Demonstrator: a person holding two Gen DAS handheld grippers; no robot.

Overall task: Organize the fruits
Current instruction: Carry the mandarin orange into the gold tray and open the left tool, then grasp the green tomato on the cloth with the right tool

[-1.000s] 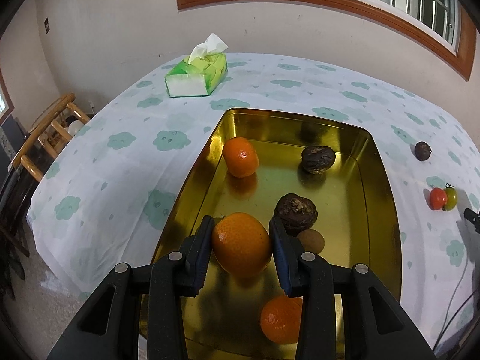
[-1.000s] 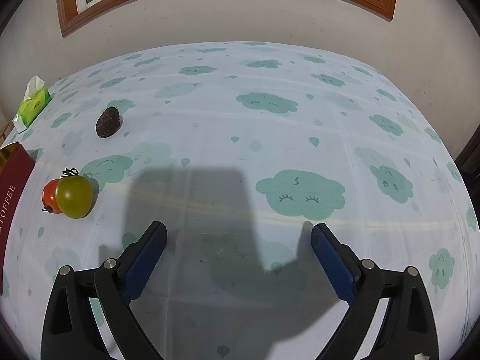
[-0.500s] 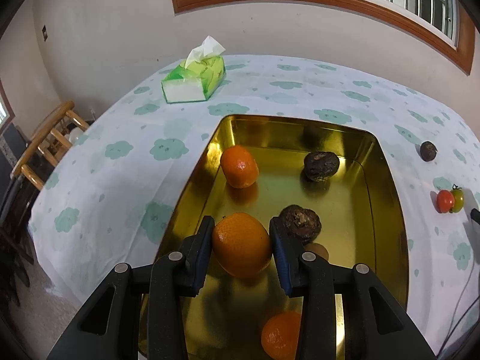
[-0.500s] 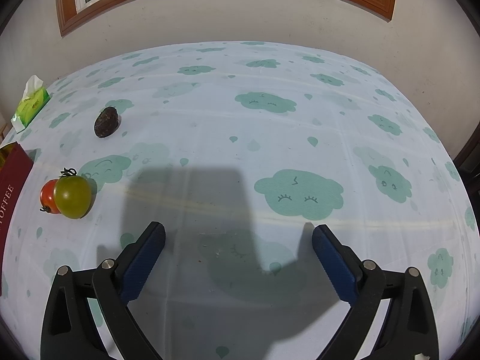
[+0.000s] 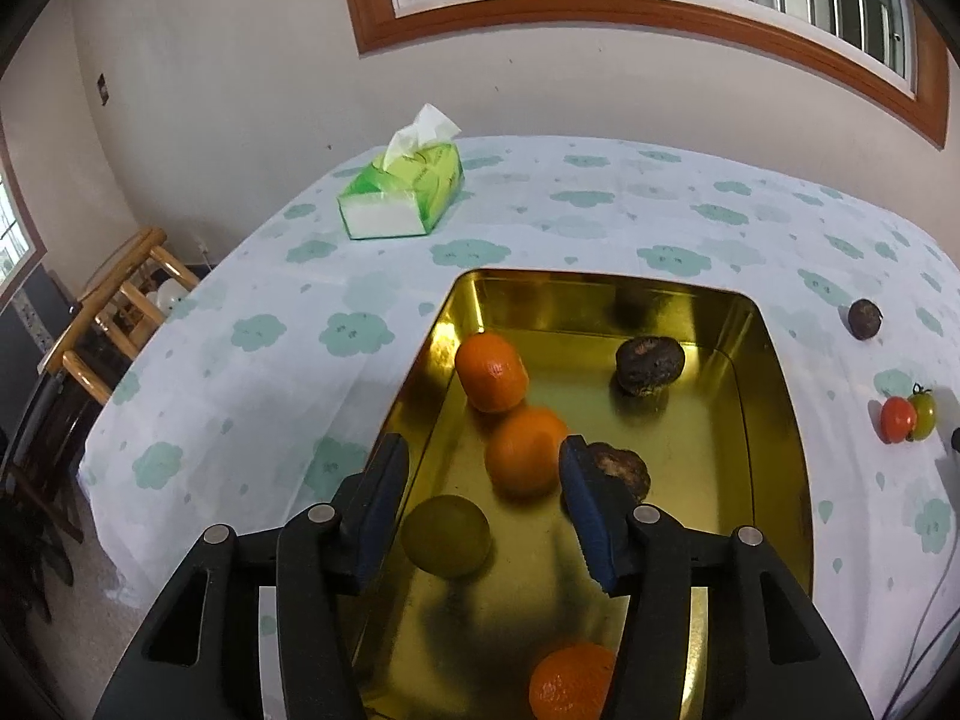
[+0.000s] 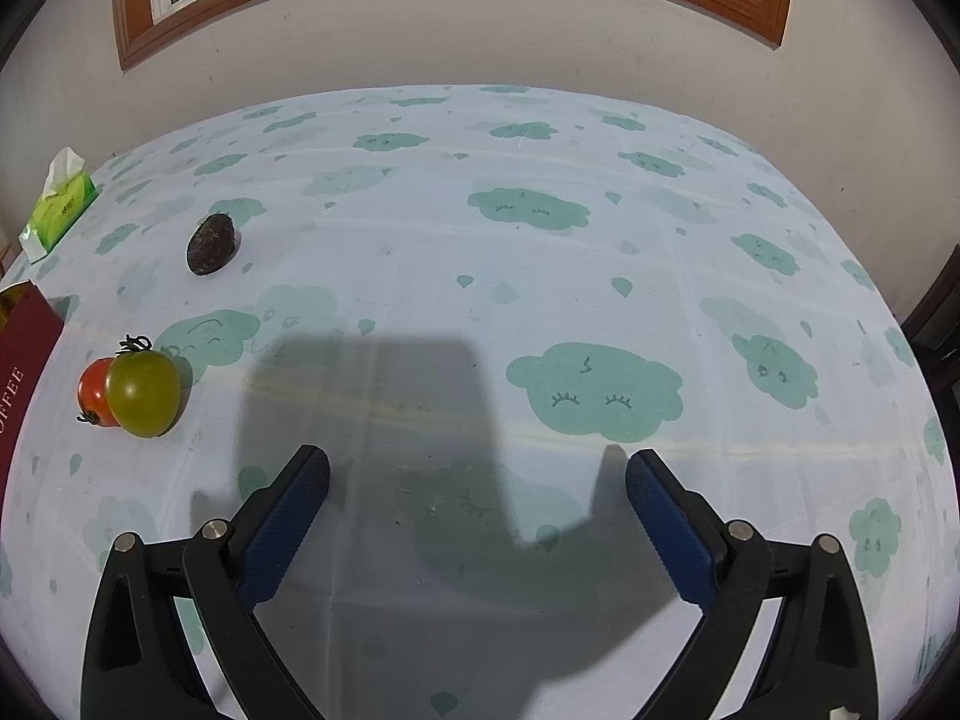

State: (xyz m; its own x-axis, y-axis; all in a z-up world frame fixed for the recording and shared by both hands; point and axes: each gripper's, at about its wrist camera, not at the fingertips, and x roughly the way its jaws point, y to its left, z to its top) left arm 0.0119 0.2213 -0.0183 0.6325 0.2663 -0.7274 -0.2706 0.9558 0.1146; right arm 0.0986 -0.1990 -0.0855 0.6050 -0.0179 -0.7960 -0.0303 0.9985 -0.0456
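A gold tray [image 5: 780, 420] holds three oranges: one at the far left [image 5: 491, 370], one in the middle [image 5: 525, 457], one at the near edge [image 5: 570, 684]. Two dark wrinkled fruits [image 5: 650, 365] [image 5: 621, 467] lie in it too. My left gripper [image 5: 480, 507] is open above the tray, just behind the middle orange. A dark fruit [image 6: 210, 243], a red tomato [image 6: 93, 391] and a green tomato [image 6: 144, 391] lie on the tablecloth. My right gripper [image 6: 477, 510] is open and empty over bare cloth.
A green tissue box [image 5: 405, 195] stands at the back of the table; it also shows in the right wrist view [image 6: 57, 207]. The tray's red side [image 6: 21, 354] is at the far left there. A wooden chair [image 5: 114, 312] stands off the table's left edge.
My left gripper has opened and let go of the orange, which now lies in the tray beside the far-left orange. The gripper has risen and drawn back. The right gripper has stayed put.
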